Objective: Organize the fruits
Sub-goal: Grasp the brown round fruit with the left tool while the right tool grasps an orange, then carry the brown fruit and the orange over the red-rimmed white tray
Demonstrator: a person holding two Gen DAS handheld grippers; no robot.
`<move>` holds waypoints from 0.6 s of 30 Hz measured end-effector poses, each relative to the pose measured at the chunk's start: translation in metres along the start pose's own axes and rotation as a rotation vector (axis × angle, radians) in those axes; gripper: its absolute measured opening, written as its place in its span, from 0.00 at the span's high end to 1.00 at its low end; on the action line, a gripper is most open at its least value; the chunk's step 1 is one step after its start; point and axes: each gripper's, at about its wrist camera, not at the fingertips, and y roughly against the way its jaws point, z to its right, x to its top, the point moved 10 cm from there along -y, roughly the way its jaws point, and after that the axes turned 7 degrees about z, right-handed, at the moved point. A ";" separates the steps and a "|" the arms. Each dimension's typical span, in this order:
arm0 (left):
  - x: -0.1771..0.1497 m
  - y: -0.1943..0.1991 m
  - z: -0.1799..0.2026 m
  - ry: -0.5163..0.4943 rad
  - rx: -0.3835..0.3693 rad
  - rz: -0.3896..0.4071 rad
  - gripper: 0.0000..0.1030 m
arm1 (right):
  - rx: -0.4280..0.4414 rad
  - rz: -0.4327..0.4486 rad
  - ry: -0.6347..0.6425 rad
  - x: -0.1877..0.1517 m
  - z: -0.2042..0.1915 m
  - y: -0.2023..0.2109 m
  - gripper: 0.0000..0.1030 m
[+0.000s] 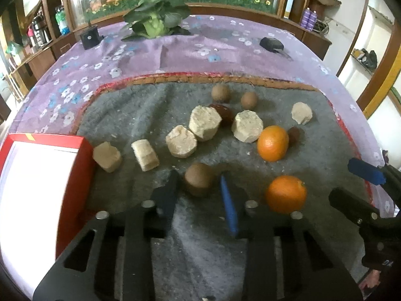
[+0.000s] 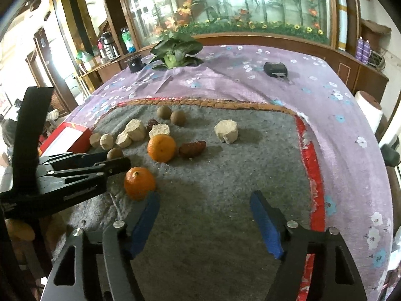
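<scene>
Seen first from the left wrist, the left gripper (image 1: 199,188) had its fingers narrowed around a brown round fruit (image 1: 199,182) on the grey felt mat (image 1: 130,115), though whether the pads actually pressed on it could not be told. An orange (image 1: 286,193) lay just to the right of the blue pad, a second orange (image 1: 272,143) farther back near pale cut chunks (image 1: 205,123). A red box (image 1: 75,165) sat at the mat's left edge, and the right gripper (image 1: 351,188) showed at far right.

From the right wrist, the right gripper (image 2: 205,202) stood partly open over bare mat (image 2: 225,180), holding nothing. Its left finger lay just beside the near orange (image 2: 139,182). The left gripper (image 2: 117,160) reached in from the left, by the brown fruit (image 2: 114,153). A dark reddish fruit (image 2: 192,148) sat beside the far orange (image 2: 161,148) on the flowered purple cloth (image 2: 338,125) covered table.
</scene>
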 end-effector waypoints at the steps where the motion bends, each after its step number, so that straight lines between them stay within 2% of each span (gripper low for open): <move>1: 0.000 0.001 -0.002 0.009 -0.005 0.000 0.79 | 0.009 0.001 0.010 0.000 -0.004 0.000 0.34; 8: -0.001 0.017 -0.013 0.030 0.004 0.019 0.78 | 0.120 -0.018 0.066 0.000 -0.042 -0.008 0.34; 14: -0.003 0.027 -0.018 0.038 0.012 0.034 0.78 | 0.126 -0.038 0.083 0.003 -0.058 -0.030 0.34; 17: -0.004 0.030 -0.021 0.043 0.016 0.034 0.78 | 0.115 -0.069 0.104 -0.003 -0.063 -0.040 0.64; 18: -0.005 0.030 -0.022 0.043 0.020 0.032 0.78 | 0.103 -0.056 0.113 -0.002 -0.063 -0.038 0.66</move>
